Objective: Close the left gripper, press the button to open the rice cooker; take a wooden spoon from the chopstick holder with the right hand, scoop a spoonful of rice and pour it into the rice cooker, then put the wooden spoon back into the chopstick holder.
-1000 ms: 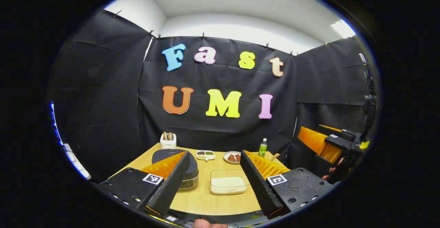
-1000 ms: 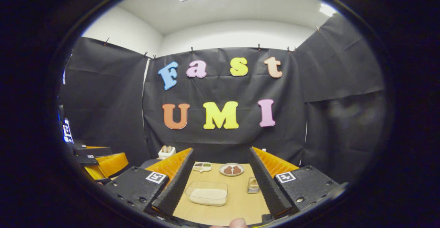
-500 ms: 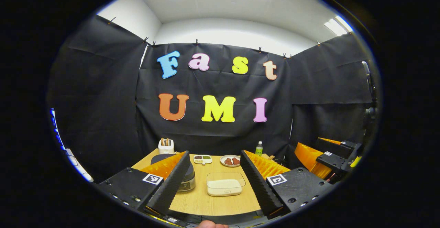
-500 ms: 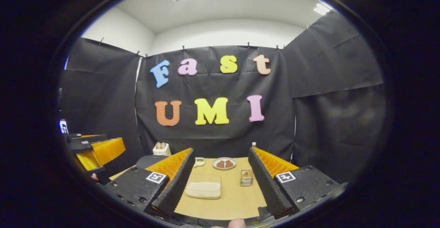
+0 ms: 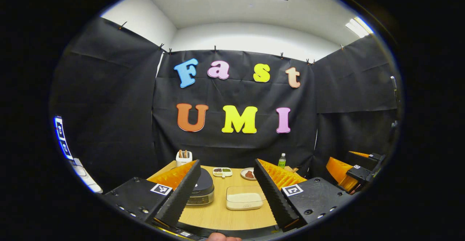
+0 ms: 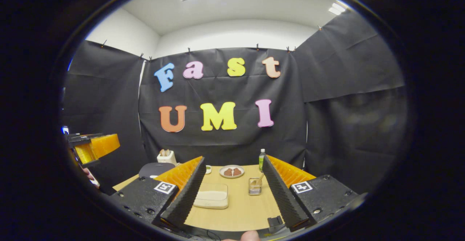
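Rice cooker [image 5: 202, 189] sits on the left part of the wooden worktop [image 5: 218, 213], its dark lid down. In the left gripper view the left gripper [image 5: 227, 193] hangs above the near edge with its fingers [image 5: 181, 193] spread wide apart, holding nothing; the cooker lies partly behind the left-hand finger. Just to the cooker's right is a clear container of rice [image 5: 244, 200], seen between the two fingers.

Behind the cooker, at the back left corner, stands the white chopstick holder [image 5: 184, 157] with wooden handles sticking up out of it; which of them is the spoon I cannot tell. Along the back edge lie a small divided dish [image 5: 222, 171], a plate [image 5: 248, 173] with brown food on it, and a green bottle [image 5: 282, 160]. The right gripper [image 5: 350, 172] shows off to the right, clear of the worktop.

In the right gripper view the right gripper [image 6: 232, 193] is also wide open and empty, held over the near edge. Between its fingers [image 6: 279, 193] sit the rice container [image 6: 211, 200] and a small clear jar [image 6: 255, 186] with a little scoop in it, the two apart. The chopstick holder [image 6: 166, 156] stands far back on the left, and the left gripper [image 6: 92, 147] shows at the left side.
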